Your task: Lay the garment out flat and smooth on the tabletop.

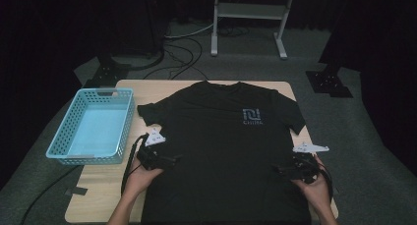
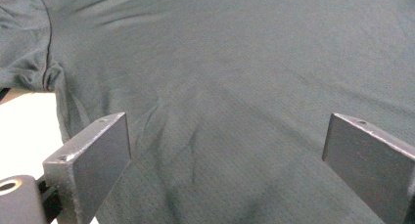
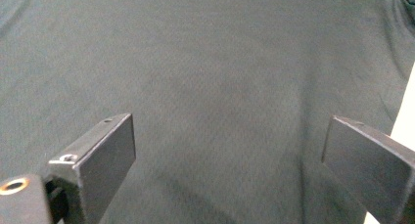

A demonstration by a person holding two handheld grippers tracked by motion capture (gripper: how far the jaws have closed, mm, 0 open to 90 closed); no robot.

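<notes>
The left gripper (image 1: 169, 161) and right gripper (image 1: 281, 170), jaws spread wide, rest at the side edges of the black T-shirt (image 1: 226, 146) spread flat on the table (image 1: 98, 195). The high view adds a blue basket (image 1: 93, 126) at the left; the left gripper view shows a sleeve seam (image 2: 49, 62).

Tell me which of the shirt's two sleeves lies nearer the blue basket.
The sleeve on the left gripper's side: it reaches toward the blue basket, while the other sleeve lies at the table's opposite edge.

High view looks down from the table's (image 1: 98, 195) near edge — both gripper views skim close over the shared black T-shirt (image 1: 221, 151).
</notes>
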